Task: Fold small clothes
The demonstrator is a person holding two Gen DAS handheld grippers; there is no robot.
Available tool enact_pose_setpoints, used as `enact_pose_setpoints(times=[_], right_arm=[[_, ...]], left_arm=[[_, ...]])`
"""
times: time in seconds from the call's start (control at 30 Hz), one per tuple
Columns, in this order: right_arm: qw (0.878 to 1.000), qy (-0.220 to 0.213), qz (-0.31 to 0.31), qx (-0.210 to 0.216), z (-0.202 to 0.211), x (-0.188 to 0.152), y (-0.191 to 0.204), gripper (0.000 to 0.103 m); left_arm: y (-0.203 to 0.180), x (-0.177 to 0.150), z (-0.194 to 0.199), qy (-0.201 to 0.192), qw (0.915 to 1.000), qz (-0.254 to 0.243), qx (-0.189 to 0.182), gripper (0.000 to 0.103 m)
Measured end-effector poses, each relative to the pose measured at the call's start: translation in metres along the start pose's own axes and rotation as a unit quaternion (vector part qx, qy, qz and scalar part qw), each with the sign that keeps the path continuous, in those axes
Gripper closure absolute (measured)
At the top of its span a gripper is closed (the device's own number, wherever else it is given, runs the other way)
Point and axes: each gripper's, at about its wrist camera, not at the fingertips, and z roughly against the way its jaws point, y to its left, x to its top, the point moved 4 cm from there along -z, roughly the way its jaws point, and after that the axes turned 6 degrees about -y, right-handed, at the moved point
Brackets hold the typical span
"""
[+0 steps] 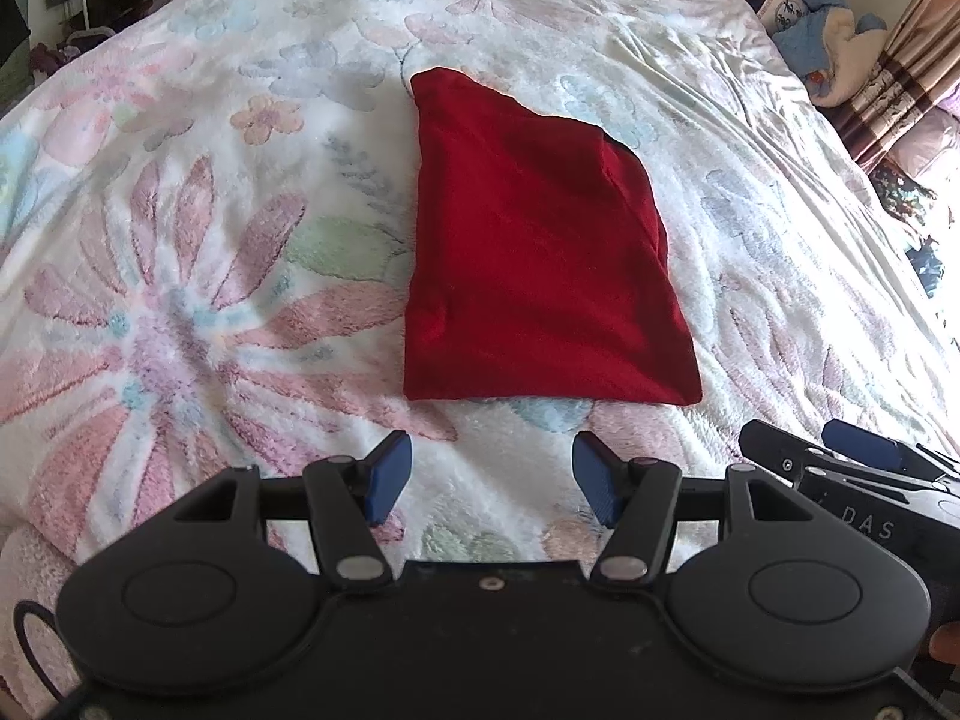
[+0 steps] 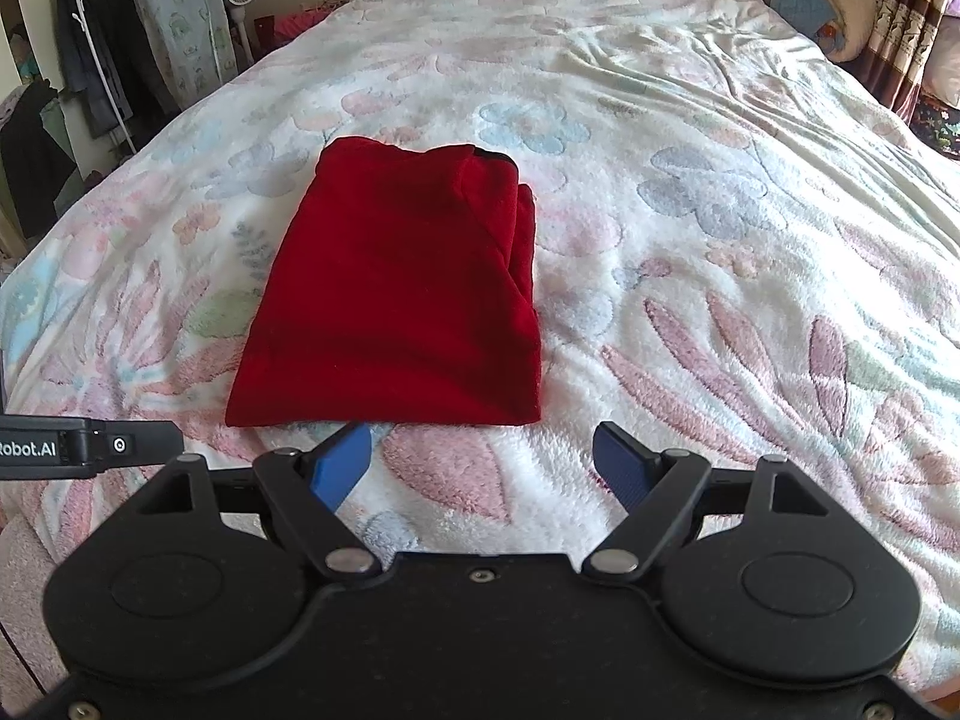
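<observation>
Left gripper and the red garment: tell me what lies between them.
Nothing but bare floral blanket lies between the open left gripper and the folded red garment; the left wrist view shows it.

"DAS" marks the right gripper (image 1: 864,468); "Robot.AI" the left gripper (image 2: 90,447).

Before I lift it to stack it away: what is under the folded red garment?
The folded red garment lies flat on the floral fleece blanket, which shows all round it. Whatever lies directly beneath is covered. Both open grippers hover short of its near edge.
</observation>
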Motion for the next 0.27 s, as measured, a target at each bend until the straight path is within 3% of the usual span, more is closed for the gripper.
enact_pose_setpoints(times=[0.27], right_arm=[[1.0, 0.001, 0.002, 0.001, -0.0014, 0.0006, -0.0009, 0.022]], left_arm=[[0.0007, 0.001, -0.0014, 0.003, 1.0, 0.003, -0.001, 0.042]])
